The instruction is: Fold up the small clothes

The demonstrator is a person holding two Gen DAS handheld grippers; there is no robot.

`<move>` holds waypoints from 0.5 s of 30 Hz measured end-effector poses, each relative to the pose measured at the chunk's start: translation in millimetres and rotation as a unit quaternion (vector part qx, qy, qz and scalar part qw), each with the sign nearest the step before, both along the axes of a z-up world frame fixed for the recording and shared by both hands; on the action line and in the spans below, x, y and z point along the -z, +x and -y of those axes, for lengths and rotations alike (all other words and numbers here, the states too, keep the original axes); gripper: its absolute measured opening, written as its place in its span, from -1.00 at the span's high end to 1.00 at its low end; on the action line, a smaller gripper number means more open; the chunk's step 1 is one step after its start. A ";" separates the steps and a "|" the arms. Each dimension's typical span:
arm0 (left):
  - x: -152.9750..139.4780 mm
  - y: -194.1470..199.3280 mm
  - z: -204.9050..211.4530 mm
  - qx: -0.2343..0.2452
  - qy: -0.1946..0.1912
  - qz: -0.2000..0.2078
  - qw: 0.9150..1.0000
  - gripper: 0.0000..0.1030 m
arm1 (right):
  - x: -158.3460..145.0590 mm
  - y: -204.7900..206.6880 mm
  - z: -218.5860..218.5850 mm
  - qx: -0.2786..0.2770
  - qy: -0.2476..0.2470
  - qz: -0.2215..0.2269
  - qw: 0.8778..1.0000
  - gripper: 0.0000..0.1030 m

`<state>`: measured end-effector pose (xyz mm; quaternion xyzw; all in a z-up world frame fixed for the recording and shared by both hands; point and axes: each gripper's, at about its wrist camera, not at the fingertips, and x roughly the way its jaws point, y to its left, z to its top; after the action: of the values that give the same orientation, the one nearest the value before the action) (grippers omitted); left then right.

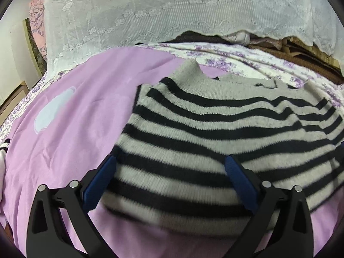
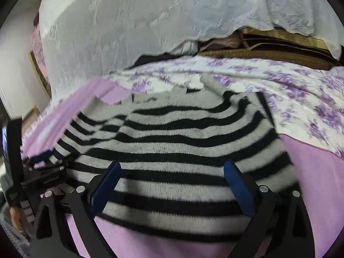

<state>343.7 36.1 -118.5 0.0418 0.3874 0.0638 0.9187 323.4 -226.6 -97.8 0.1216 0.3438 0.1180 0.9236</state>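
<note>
On lilac bedsheet [image 1: 64, 150], striped sweater [image 1: 215, 129] lies flat for folding; left gripper [image 1: 169, 180] & right gripper [image 2: 172, 182] hover w/ jaws wide, gripping nothing, prob. ready for hem.

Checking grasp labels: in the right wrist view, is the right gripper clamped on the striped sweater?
No. The right gripper stands wide open over the striped sweater, pads apart.

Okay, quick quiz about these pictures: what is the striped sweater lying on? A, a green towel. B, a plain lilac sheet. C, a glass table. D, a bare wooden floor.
B: the striped sweater lies flat on a plain lilac sheet, which shows around its near hem and sides in both wrist views.
</note>
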 end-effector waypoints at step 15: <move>-7.4 -45.5 -15.1 -0.011 -0.036 0.001 0.999 -0.91 | 6.9 -87.7 87.9 0.076 0.138 -0.025 0.987 -0.88</move>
<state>298.1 51.2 -111.1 0.0046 0.3886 0.0606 0.9194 235.8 -314.5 -104.6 0.2768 0.3369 0.0909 0.8953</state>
